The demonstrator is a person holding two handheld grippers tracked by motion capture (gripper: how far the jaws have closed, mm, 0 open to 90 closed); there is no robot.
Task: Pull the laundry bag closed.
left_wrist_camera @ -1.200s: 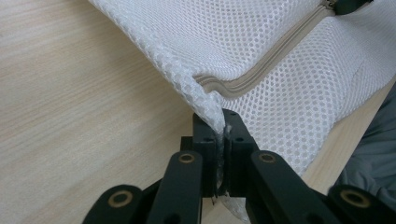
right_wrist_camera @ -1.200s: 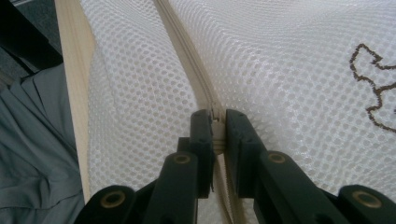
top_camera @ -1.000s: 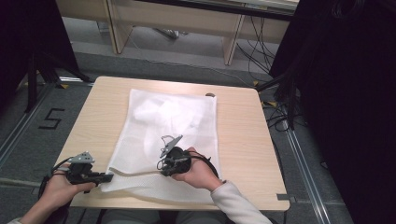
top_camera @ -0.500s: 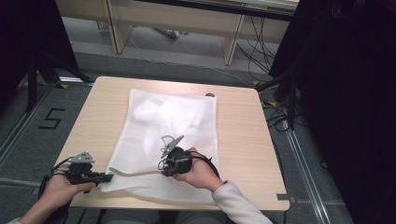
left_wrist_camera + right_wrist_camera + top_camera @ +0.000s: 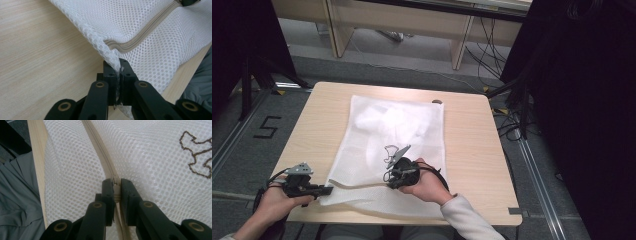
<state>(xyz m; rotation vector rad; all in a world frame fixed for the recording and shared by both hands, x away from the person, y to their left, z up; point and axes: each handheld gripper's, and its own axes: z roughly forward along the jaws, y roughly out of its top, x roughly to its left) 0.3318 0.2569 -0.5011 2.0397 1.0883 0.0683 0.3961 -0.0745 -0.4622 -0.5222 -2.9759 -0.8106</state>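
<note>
A white mesh laundry bag [image 5: 389, 150] lies flat mid-desk [image 5: 472, 150]. The left gripper [image 5: 118, 71] pinches its lower-left corner; the right gripper [image 5: 115, 185] clamps the beige zipper [image 5: 100, 152] pull. The zipping seems barely begun.

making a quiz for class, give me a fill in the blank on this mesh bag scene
1. The left gripper is shut on a ____ of the mesh bag.
2. The right gripper pinches the bag's beige ____.
3. The bag lies on a ____ table.

Missing words: corner; zipper; wooden
</note>
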